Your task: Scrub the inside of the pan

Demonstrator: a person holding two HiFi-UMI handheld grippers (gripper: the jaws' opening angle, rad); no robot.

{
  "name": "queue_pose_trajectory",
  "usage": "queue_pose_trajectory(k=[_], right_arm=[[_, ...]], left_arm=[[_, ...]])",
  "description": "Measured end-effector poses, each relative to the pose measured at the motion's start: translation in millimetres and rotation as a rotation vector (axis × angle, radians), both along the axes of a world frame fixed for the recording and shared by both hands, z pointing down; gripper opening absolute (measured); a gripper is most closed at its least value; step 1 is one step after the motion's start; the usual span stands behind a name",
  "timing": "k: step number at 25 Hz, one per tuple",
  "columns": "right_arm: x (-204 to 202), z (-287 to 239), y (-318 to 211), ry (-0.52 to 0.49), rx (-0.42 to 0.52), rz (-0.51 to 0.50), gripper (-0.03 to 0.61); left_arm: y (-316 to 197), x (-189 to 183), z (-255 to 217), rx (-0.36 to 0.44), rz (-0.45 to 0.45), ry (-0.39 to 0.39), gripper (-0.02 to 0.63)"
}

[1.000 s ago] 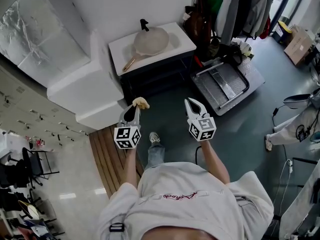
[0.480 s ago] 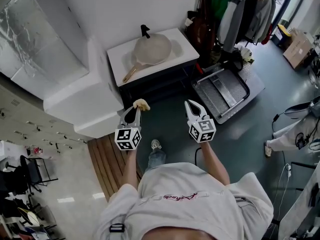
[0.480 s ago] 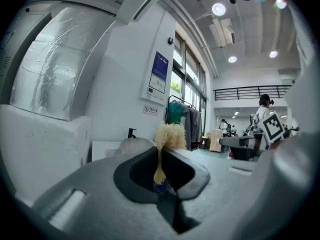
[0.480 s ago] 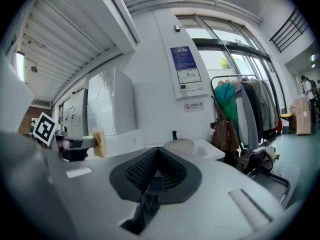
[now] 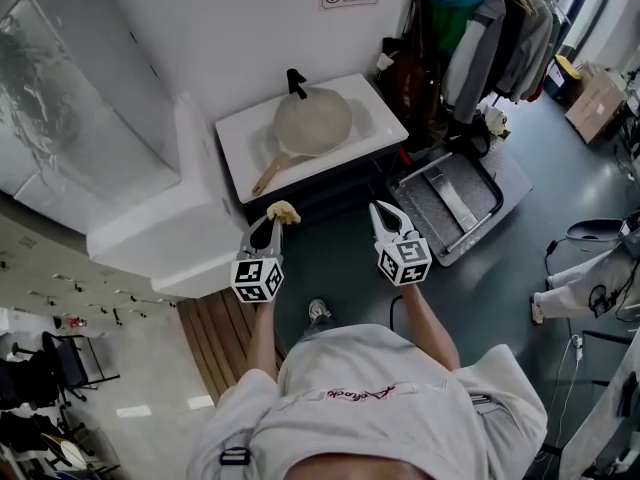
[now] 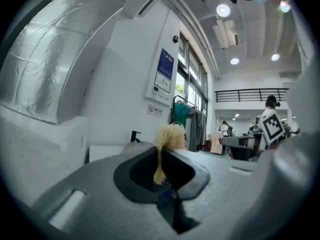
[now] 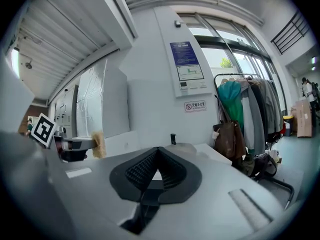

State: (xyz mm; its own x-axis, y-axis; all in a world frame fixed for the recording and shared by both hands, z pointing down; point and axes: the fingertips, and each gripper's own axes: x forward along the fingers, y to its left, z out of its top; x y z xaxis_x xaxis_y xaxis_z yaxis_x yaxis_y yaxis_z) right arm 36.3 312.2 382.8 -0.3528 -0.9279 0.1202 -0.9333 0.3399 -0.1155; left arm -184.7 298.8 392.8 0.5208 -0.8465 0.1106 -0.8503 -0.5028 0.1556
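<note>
Holding both forward, we see the left gripper [image 5: 271,220] clamped on a frayed yellow scrubber [image 5: 283,209], the right gripper [image 5: 384,214] closed and empty; pan [image 5: 312,123] far ahead, pale, wooden-handled.

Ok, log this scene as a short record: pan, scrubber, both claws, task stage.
pan: on the white table, handle toward the near edge
scrubber: yellowish, pinched in the left claw
left claw: shut on the scrubber, in the air short of the table
right claw: shut, empty, beside the left one
task stage: scrubbing not begun; neither claw touches the pan
</note>
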Motion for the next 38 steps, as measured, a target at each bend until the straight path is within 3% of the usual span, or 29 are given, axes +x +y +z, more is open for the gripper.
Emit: queue_pose_trajectory(k=[17, 27, 38], right_arm=[[-20.5, -4.4, -121.9, 0.012, 0.022, 0.055, 0.006], [-22.3, 3.8, -153.6, 0.016, 0.008, 0.081, 0.006], [-11.9, 17.7, -150.7, 0.01, -0.013, 0.112, 0.006]], left_arm=[[-129.4, -11.8, 3.7, 0.006, 0.065, 0.02, 0.021], [-164.7, -9.9, 12.2, -0.008, 0.096, 0.026, 0.021], [-169.5, 4.7, 19.5, -0.024, 0.139, 0.01, 0.021]])
